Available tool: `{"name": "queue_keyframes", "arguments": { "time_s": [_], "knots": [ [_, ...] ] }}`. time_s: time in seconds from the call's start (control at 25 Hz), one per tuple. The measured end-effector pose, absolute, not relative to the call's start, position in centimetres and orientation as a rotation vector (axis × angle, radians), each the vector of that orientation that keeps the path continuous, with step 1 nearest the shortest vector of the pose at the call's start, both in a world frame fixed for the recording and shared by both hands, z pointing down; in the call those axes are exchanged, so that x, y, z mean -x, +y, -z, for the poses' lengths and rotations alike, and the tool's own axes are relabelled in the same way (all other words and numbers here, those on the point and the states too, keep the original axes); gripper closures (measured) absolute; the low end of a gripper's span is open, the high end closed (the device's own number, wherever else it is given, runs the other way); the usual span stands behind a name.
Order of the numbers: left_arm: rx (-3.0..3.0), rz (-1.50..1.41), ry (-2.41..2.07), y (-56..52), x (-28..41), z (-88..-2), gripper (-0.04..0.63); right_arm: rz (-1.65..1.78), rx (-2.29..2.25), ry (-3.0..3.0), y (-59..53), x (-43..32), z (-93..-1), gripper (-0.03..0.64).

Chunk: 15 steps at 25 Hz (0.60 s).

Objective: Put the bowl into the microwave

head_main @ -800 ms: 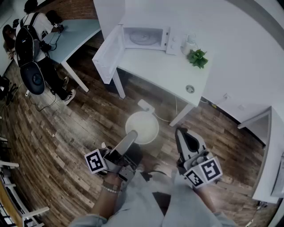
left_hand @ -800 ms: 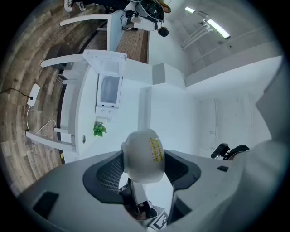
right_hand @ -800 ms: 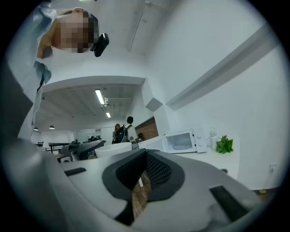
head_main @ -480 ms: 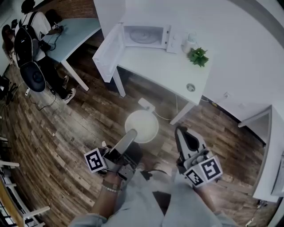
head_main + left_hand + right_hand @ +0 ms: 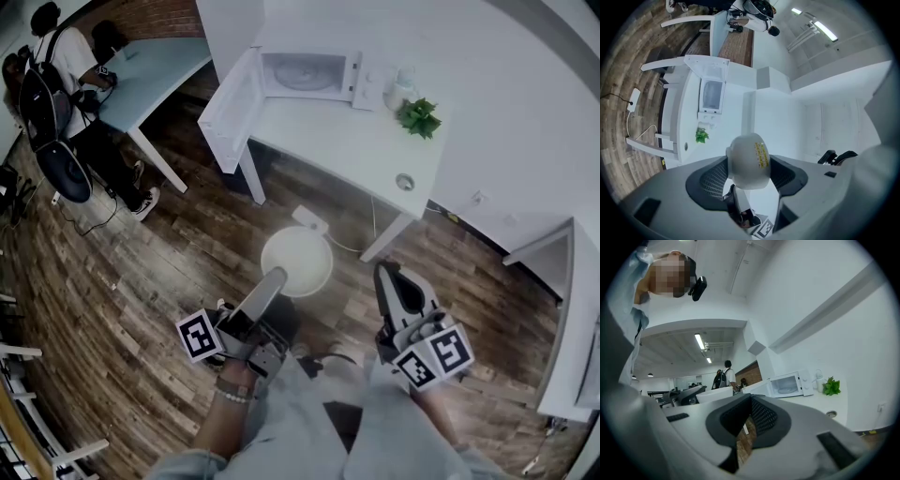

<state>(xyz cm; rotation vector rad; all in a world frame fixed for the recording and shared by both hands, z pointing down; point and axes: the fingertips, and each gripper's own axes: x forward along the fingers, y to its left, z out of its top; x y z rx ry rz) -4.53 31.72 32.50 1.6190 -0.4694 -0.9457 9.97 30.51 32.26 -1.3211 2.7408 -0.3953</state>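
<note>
Left gripper (image 5: 270, 284), jaws spread wide on the white bowl (image 5: 300, 264), holds it above the floor, well short of the counter (image 5: 361, 155); right gripper (image 5: 384, 274) is closed and empty; the far microwave (image 5: 305, 75) stands open, so approach and placement remain.

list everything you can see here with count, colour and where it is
bowl: 1, white, in the left gripper, above the floor
microwave: 1, white, door open, on the table
table: 1, white, ahead
plant: 1, green, on the table, right of the microwave
power strip: 1, white, on the floor by the table
desk: 1, pale blue, far left
people: 2, dark and white clothes, at the desk
floor: 1, brown wood, below
left gripper: 1, grey, shut on the bowl
right gripper: 1, grey, shut, empty
</note>
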Motion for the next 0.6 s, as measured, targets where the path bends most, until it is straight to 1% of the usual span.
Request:
{"name": "queue_keyframes", "arguments": {
  "time_s": [0.6],
  "knots": [
    [-1.652,0.913,-0.441,32.3,8.9,-32.5,0.333,0.359,1.415,2.701,31.4,-7.1,-32.4,0.614]
  ]
}}
